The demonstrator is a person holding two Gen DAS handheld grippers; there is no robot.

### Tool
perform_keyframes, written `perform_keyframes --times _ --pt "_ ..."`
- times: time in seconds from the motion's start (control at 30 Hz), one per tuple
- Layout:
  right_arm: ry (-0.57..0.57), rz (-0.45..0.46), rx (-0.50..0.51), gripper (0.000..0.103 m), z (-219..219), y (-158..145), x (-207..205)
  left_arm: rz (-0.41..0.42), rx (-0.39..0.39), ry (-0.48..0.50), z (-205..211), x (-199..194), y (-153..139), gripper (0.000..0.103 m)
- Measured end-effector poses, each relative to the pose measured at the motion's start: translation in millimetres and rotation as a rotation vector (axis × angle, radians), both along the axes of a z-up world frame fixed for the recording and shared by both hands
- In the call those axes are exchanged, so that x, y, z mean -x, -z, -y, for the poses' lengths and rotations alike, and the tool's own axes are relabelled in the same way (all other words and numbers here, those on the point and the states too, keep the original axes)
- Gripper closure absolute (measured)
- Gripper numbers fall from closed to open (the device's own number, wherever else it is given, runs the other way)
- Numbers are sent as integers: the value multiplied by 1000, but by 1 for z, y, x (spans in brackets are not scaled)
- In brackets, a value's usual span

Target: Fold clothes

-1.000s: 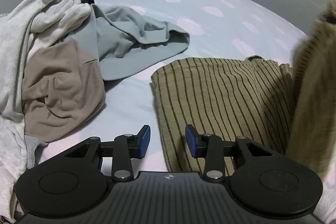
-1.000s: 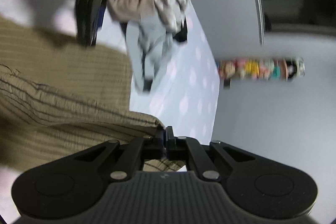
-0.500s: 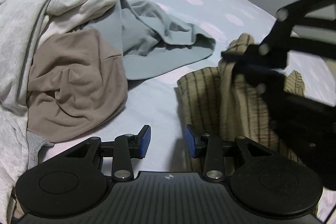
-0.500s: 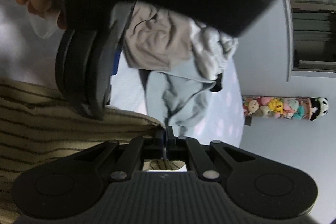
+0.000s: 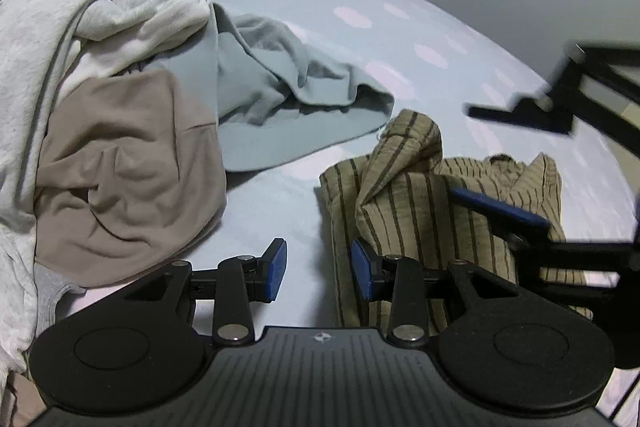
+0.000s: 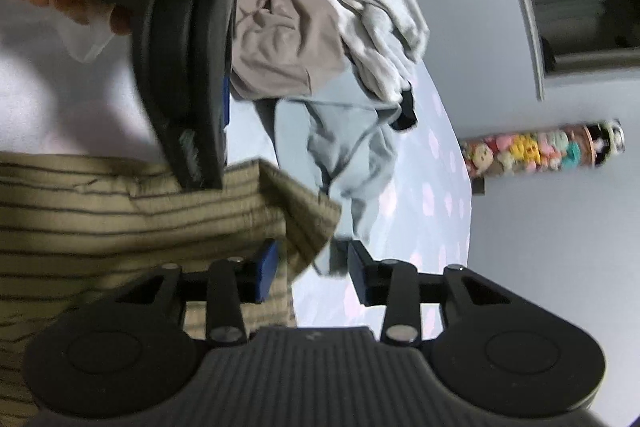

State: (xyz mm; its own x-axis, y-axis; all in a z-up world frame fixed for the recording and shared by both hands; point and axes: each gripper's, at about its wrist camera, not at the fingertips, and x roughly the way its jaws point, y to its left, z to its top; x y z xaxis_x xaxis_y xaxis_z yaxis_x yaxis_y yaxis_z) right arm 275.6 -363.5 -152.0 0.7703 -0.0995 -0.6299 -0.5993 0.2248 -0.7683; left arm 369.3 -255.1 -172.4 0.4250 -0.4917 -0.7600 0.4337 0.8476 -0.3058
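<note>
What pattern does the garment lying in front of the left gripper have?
The garment is olive-tan with thin dark stripes, seen best in the left wrist view.

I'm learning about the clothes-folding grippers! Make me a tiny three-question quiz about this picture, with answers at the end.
1. True or false: the right hand-held gripper is clamped shut on the striped shirt.
2. Which garment lies closest to the left hand-held gripper? A) the striped shirt B) the light blue garment C) the white garment
3. Fill in: the tan garment lies on the ____ side of the left wrist view.

Key
1. False: its jaws are apart, with a corner of the shirt lying between them.
2. A
3. left
</note>
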Motion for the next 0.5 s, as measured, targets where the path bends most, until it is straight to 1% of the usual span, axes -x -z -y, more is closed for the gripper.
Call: perform_keyframes --times 0.03,0.13,0.27,0.33,0.5 --pt "20 -1 -12 61 5 -1 6 -4 12 -11 -2 -1 0 70" --pt "81 -3 -48 61 21 -6 24 17 45 -39 -5 -2 -4 70" --pt "159 -2 -69 62 46 -5 43 80 72 -44 -2 3 -13 70" --pt "195 0 -80 62 60 -2 40 115 65 -31 4 4 -19 70" --pt "287 6 -107 62 96 4 33 265 -3 23 27 -5 -32 70"
